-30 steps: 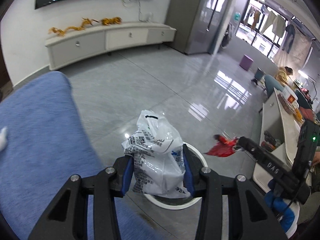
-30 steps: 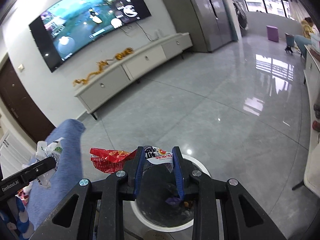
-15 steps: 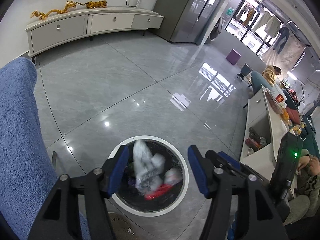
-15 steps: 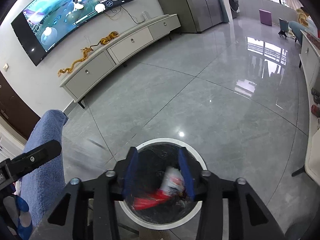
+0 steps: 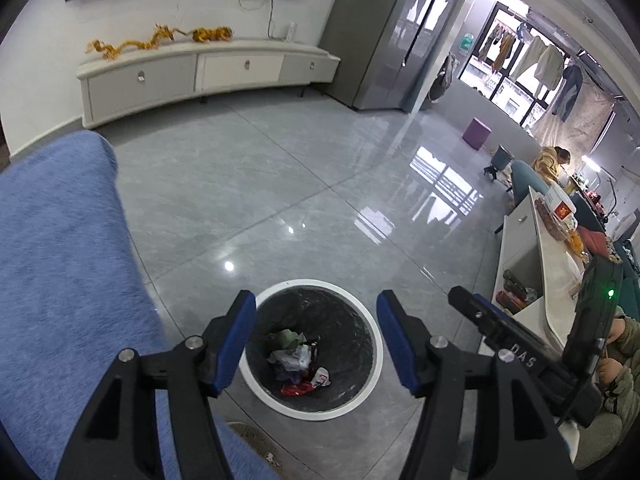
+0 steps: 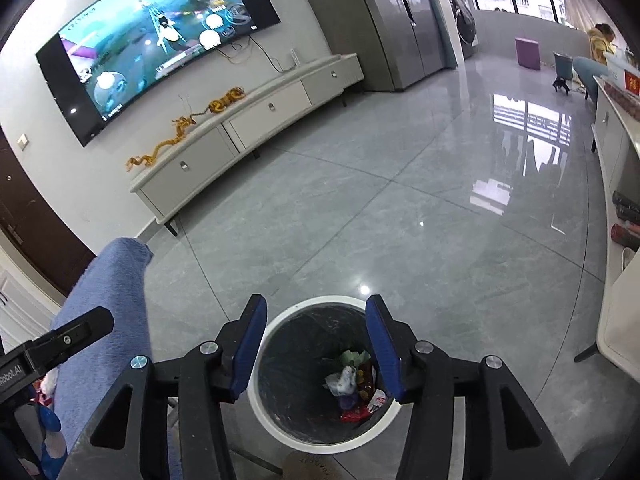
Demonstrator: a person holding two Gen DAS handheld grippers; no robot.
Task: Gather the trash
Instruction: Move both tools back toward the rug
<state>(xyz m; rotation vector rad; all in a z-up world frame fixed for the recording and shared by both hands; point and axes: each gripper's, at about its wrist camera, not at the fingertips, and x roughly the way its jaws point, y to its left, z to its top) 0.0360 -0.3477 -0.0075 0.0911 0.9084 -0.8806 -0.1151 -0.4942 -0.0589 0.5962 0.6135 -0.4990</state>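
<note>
Both grippers, left gripper (image 5: pixel 314 336) and right gripper (image 6: pixel 314 346), hover above the bin (image 5: pixel 372 376), fingers parted and empty, the right's just widening; trash (image 5: pixel 298 360) lies inside the bin, below them.

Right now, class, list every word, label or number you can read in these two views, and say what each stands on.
"DAS": white letters on the right gripper's black body, left wrist view.
"obot.AI": cut off at the frame edge, on the left gripper's body, right wrist view.
Wrappers in the bin, television screen, red-marked box: too small or blurred.
</note>
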